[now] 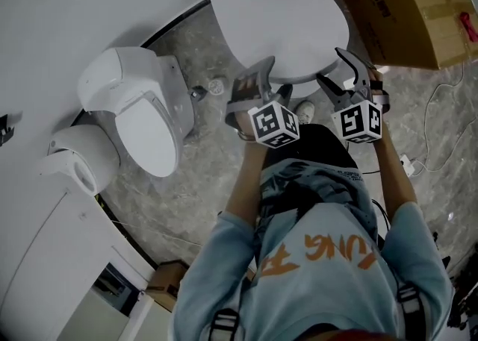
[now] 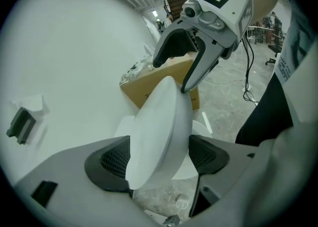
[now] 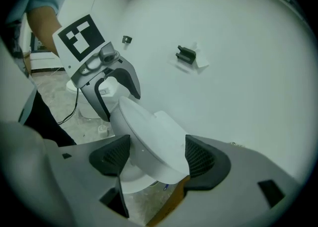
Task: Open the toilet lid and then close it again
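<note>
Toilet lid, upper ctr of frame, stands part-raised off seat. L gripper and R gripper each clamp its front rim, approx. side by side.

The left gripper covers part of the toilet lid.

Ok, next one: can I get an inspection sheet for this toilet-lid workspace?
Surface: grey marbled floor.
Job's things: toilet lid, partly raised off its bowl.
Clutter: cardboard box beside the toilet; small round object on the floor.
Grippers: left gripper and right gripper each straddle the lid's front rim, pads against it.
Cables: white cable loose on the floor at the person's right.
Surroundings: curved white wall; second toilet, lid closed.
</note>
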